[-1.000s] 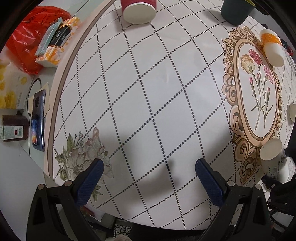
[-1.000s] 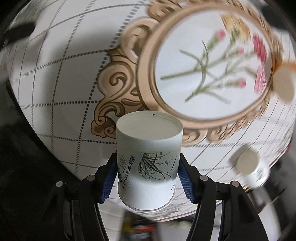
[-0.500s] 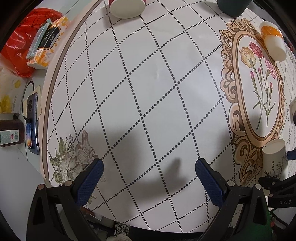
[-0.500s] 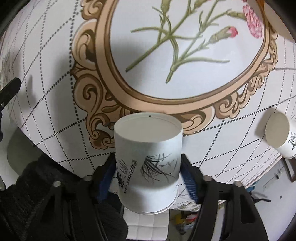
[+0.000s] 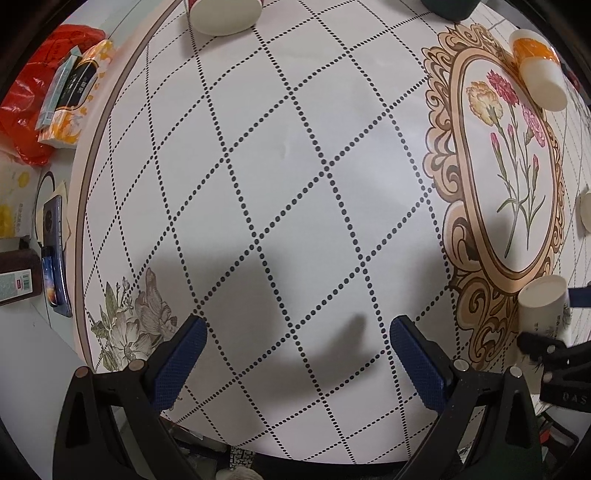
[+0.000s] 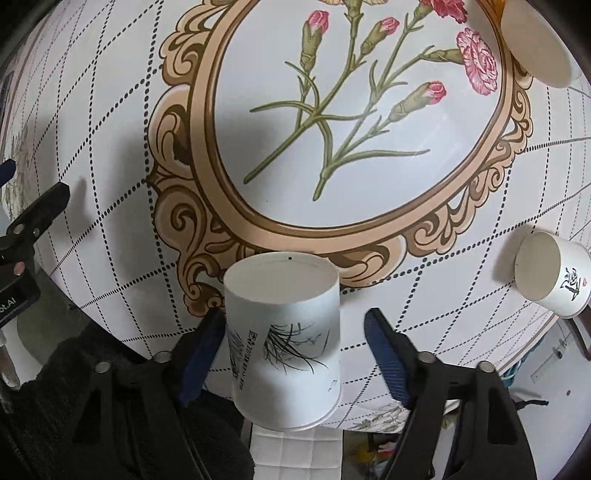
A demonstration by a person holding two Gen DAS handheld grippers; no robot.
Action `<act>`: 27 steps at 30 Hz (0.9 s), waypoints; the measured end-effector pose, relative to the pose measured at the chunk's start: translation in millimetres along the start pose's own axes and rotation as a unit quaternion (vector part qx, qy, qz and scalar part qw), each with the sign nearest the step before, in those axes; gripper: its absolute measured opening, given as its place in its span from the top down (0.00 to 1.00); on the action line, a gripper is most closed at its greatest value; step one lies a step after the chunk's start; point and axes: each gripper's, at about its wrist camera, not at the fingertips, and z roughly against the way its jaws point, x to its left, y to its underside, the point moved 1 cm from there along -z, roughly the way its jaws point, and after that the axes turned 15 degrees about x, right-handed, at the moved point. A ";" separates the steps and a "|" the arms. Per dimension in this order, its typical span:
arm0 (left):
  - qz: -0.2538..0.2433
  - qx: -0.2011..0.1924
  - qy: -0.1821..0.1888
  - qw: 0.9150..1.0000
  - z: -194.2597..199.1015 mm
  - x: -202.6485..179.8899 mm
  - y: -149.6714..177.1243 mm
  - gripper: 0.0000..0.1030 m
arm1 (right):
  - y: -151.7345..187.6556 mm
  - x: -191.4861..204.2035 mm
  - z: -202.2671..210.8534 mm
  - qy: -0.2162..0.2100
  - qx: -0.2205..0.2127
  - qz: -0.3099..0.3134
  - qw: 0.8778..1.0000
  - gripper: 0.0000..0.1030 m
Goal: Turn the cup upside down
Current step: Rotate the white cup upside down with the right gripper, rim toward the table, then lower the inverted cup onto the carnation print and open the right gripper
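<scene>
Covering almost the whole of both views, the round table (image 5: 280,155) wears its dotted-diamond cloth, with the ornate floral medallion (image 6: 354,122) towards the near right edge. Other paper cups sit round the rim: a red one (image 5: 221,14) at the far edge, an orange-banded one (image 5: 535,66) on the medallion's far side, and one with a brush character (image 6: 550,277) at the right edge, all bottom-up as far as the views show.

The white cup (image 6: 284,339) with the ink-grass print stands on the near edge of the table, just below the medallion's scrollwork, its flat base uppermost and its rim down. The right gripper (image 6: 295,354) has just let it go: half a second ago both blue pads pressed its walls, whereas now the right pad (image 6: 388,365) stands well clear of the cup and the left one sits at or just beside the wall, so the tongs are apart. That suggests the flip itself is done and the cup has been set down inverted; only a clean withdrawal seems left, without nudging it off the edge.

The left gripper (image 5: 295,365) hangs over bare cloth near the near edge, tongs wide apart and empty, much as before, though the table now sits slightly nearer in its view.
</scene>
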 end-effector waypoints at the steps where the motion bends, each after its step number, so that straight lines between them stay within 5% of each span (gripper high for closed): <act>1: -0.002 0.000 0.000 1.000 0.1 -2.8 -1.1 0.01 | 1.4 1.1 -1.2 0.000 -0.002 -0.001 1.000 0.39; 7: -0.008 -0.002 -0.001 1.000 4.9 -11.0 2.8 0.01 | 26.1 12.3 -18.8 -0.008 -0.032 -0.010 0.999 0.39; 17: -0.009 -0.003 -0.003 1.000 12.9 -3.4 7.5 0.01 | 63.8 34.8 19.2 -0.030 -0.138 -0.032 0.989 0.39; 22: -0.002 0.002 0.001 1.000 13.6 6.5 7.7 0.01 | 76.3 42.5 36.5 -0.039 -0.211 -0.050 0.975 0.40; 27: 0.008 0.010 0.007 1.000 9.9 22.7 7.8 0.01 | 89.2 39.5 52.8 -0.065 -0.304 -0.077 0.947 0.40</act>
